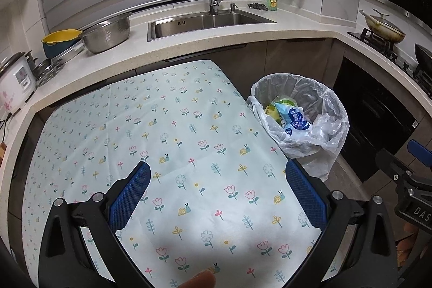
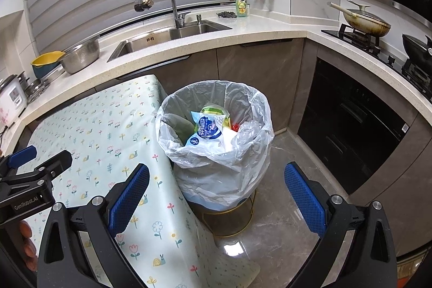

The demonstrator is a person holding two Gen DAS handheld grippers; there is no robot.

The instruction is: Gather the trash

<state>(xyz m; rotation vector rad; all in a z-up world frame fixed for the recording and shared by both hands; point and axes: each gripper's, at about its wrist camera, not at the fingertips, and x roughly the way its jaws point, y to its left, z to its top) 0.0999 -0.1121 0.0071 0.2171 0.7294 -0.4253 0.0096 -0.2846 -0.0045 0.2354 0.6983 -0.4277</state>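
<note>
A trash bin (image 2: 216,147) lined with a clear plastic bag stands on the floor right of a table with a floral cloth (image 1: 167,142). Inside lie a blue-and-white wrapper (image 2: 208,131), green packaging and crumpled plastic. The bin also shows in the left wrist view (image 1: 299,115). My left gripper (image 1: 217,193) is open and empty above the cloth. My right gripper (image 2: 216,196) is open and empty, above the bin's near side and the table's corner. Each gripper shows at the edge of the other's view.
A kitchen counter (image 1: 243,39) with a sink (image 1: 205,22) runs behind the table. A steel colander (image 1: 106,34), a yellow bowl (image 1: 60,37) and a rice cooker (image 1: 13,82) stand at its left. A stove with pans (image 2: 367,26) and an oven (image 2: 359,131) are on the right.
</note>
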